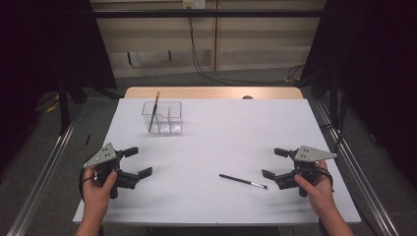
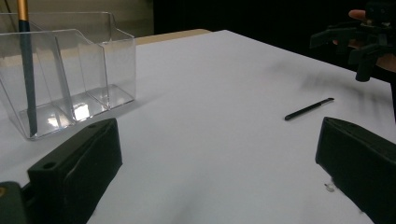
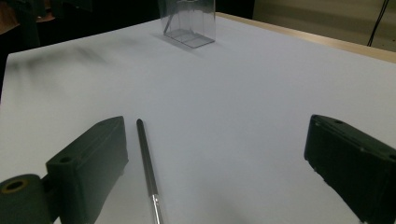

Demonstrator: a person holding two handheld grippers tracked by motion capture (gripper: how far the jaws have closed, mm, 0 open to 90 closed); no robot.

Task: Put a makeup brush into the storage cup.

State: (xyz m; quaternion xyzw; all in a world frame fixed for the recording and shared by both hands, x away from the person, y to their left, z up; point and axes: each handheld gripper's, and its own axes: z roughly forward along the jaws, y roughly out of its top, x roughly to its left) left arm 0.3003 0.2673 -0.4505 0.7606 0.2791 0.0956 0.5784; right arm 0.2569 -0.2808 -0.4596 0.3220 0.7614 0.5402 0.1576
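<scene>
A clear plastic organizer (image 1: pixel 169 117) with several compartments stands at the back left of the white table (image 1: pixel 221 137). A dark brush with a tan top (image 1: pixel 154 112) leans upright in its left compartment. A thin black brush (image 1: pixel 242 181) lies flat at the front right. My right gripper (image 1: pixel 274 162) is open just right of that brush. In the right gripper view the thin black brush (image 3: pixel 147 163) lies between the jaws, close to the left one, with my right gripper (image 3: pixel 215 154) open. My left gripper (image 1: pixel 139 161) is open and empty, in front of the organizer (image 2: pixel 70 79).
A wooden strip (image 1: pixel 211 92) runs along the table's far edge, with a small dark object (image 1: pixel 247 97) on it. Metal rails (image 1: pixel 44 172) flank the table on both sides. Cables (image 1: pixel 206 69) trail on the floor behind.
</scene>
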